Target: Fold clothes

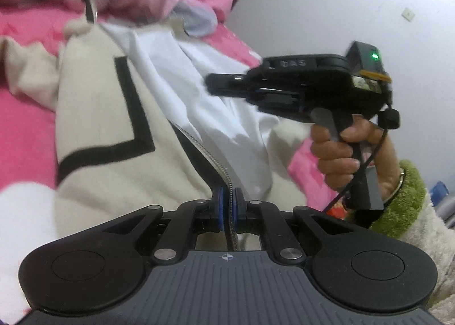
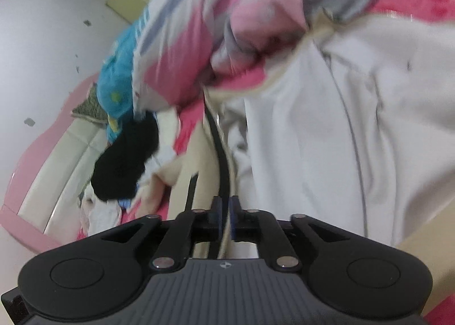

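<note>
The left gripper (image 1: pixel 228 205) is clenched on the zipper edge of the jacket (image 1: pixel 108 137), its blue pads pinching the metal teeth. The right gripper (image 2: pixel 226 211) is likewise clamped on a dark-trimmed edge of the same jacket (image 2: pixel 355 114), with the trim running between its pads; from the left view the right gripper (image 1: pixel 216 82) reaches over the white lining, held by the right hand (image 1: pixel 341 146). The cream jacket with black trim lies open and rumpled on the pink bed (image 1: pixel 25 131), lining upward. To do this step well, I judge both grips should hold firm while the two edges are drawn apart evenly, so the front panel goes taut and flat before being laid over; pulling unevenly would bunch the lining. Beyond the jacket sits a heap of pink and grey clothes (image 2: pixel 256 12), a blue cloth (image 2: pixel 119 75) and a black garment (image 2: pixel 125 160). No container shows in either view.
</note>
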`<control>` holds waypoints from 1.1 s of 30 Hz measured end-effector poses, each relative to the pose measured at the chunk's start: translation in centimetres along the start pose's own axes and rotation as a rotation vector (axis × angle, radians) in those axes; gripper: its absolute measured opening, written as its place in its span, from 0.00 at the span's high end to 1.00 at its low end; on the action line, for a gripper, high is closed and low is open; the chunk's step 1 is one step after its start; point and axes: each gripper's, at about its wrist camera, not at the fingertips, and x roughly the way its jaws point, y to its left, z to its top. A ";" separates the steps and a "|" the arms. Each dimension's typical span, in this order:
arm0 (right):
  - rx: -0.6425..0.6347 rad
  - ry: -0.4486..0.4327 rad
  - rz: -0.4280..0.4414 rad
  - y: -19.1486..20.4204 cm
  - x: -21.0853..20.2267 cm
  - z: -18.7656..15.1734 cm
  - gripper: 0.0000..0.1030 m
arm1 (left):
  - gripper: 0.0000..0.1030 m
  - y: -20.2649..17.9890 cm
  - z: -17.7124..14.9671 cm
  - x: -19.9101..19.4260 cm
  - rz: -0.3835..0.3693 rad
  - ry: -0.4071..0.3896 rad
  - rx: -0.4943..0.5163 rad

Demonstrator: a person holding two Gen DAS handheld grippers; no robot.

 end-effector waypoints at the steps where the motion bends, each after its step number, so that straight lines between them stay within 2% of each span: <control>1: 0.005 0.024 -0.003 -0.2 0.7 -0.1 0.60 | 0.96 0.0 -0.1 0.2 -0.010 0.004 -0.008; 2: -0.001 0.045 -0.009 -0.2 1.5 -0.3 0.43 | 0.96 0.0 -0.2 0.1 -0.019 0.003 -0.014; 5: -0.031 0.123 0.009 0.1 4.3 -0.6 0.42 | 0.96 -0.1 -0.4 -0.6 -0.033 -0.020 -0.020; 7: -0.038 0.152 0.023 0.3 5.8 -0.8 0.47 | 0.96 0.0 -0.4 -0.9 -0.044 -0.029 -0.034; 9: -0.045 0.145 0.038 0.5 6.1 -1.2 0.80 | 0.96 -0.1 -0.4 -0.8 -0.061 -0.032 -0.052; 11: -0.058 0.105 0.042 0.5 5.3 -1.3 0.91 | 0.96 -0.3 -0.1 -0.2 -0.074 -0.028 -0.050; 13: -0.077 0.058 0.033 0.6 4.1 -1.3 0.92 | 0.96 -0.8 0.3 0.7 -0.101 -0.021 -0.037; 17: -0.128 0.033 -0.078 -0.2 2.7 -1.8 0.92 | 0.96 -2.3 0.7 2.3 -0.171 -0.010 0.008; 21: -0.178 0.008 -0.189 -1.0 1.3 -2.2 0.92 | 0.94 -2.8 0.6 4.1 -0.164 0.023 0.041; 23: -0.200 0.017 -0.241 -1.6 1.5 -2.7 0.92 | 0.91 -1.8 0.4 3.1 -0.146 0.014 0.019; 25: -0.192 0.004 -0.231 -2.1 1.6 -3.0 0.91 | 0.77 -0.4 0.4 1.6 -0.126 -0.007 -0.005; 26: -0.188 -0.002 -0.227 -2.3 1.6 -3.2 0.91 | 0.73 0.5 0.5 0.6 -0.095 -0.030 -0.018; 27: -0.184 -0.009 -0.222 -2.5 1.6 -3.4 0.91 | 0.68 2.0 1.0 -0.9 -0.023 -0.076 -0.032; 30: -0.172 -0.028 -0.209 -3.1 1.7 -3.9 0.92 | 0.64 6.3 2.4 -5.3 0.202 -0.212 -0.069; 31: -0.168 -0.034 -0.205 -3.3 1.7 -4.1 0.92 | 0.59 7.5 2.6 -6.8 0.309 -0.248 -0.064; 33: -0.158 -0.046 -0.199 -3.4 1.7 -4.2 0.91 | 0.51 10.0 3.3 -8.7 0.572 -0.305 -0.012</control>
